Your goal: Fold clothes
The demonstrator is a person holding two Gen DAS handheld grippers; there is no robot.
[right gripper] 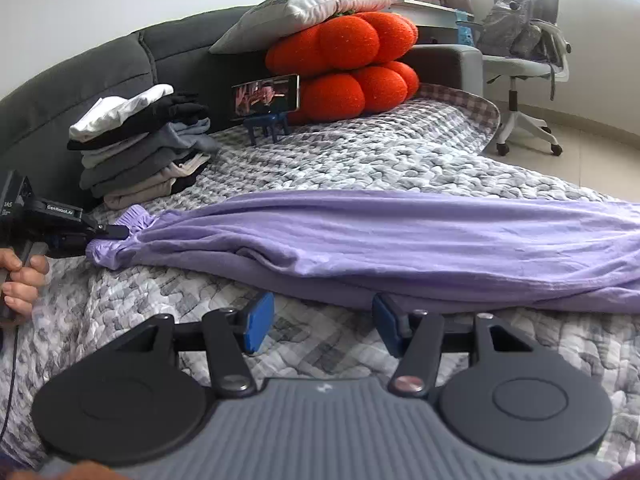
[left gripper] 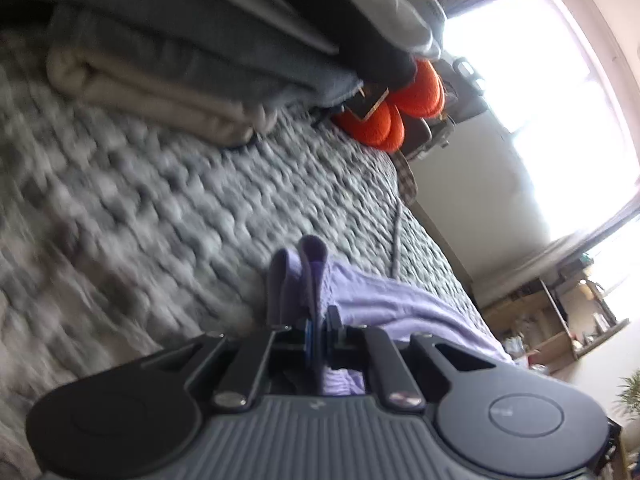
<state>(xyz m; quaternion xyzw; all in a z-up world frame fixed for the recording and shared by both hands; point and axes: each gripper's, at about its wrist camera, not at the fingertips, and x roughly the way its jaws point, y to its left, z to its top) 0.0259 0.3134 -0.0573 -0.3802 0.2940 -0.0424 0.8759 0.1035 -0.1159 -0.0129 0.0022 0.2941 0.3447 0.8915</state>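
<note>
Left wrist view first: pretty blurry and tilted way over. Left gripper (left gripper: 318,280) clamped shut on a bunched bit of the purple garment (left gripper: 400,304), with two little folds of the fabric poking up past the jaws. Rest of that garment trailing off to the right across the grey quilted bedspread (left gripper: 160,200). Stack of folded clothes (left gripper: 180,52) up top left, sitting on the bedspread, beige piece at the bottom and greys above. Orange cushions (left gripper: 400,108) just beyond the stack, bright window (left gripper: 540,100) washing out the right side.

Right wrist view, much sharper. Right gripper (right gripper: 320,326) with jaws standing apart, blue pads visible, nothing pinched between them, just bedspread (right gripper: 360,152) underneath. Near edge of the purple garment (right gripper: 400,236) just past the fingertips, right-hand pad about at the hem; touching or not, can't tell. Garment stretched out long across the bed from left to right, rumpled along its length. Over on the left, the other gripper (right gripper: 116,232) nipping the gathered end of it, with a hand (right gripper: 22,280) wrapped round the handle. Folded stack (right gripper: 140,148) against the dark sofa back (right gripper: 80,72), white piece on top. Phone (right gripper: 266,96) propped on a small blue stand in front of the orange cushions (right gripper: 344,64), a pillow (right gripper: 300,12) on top of those. Office chair (right gripper: 524,64) far right on the floor.
</note>
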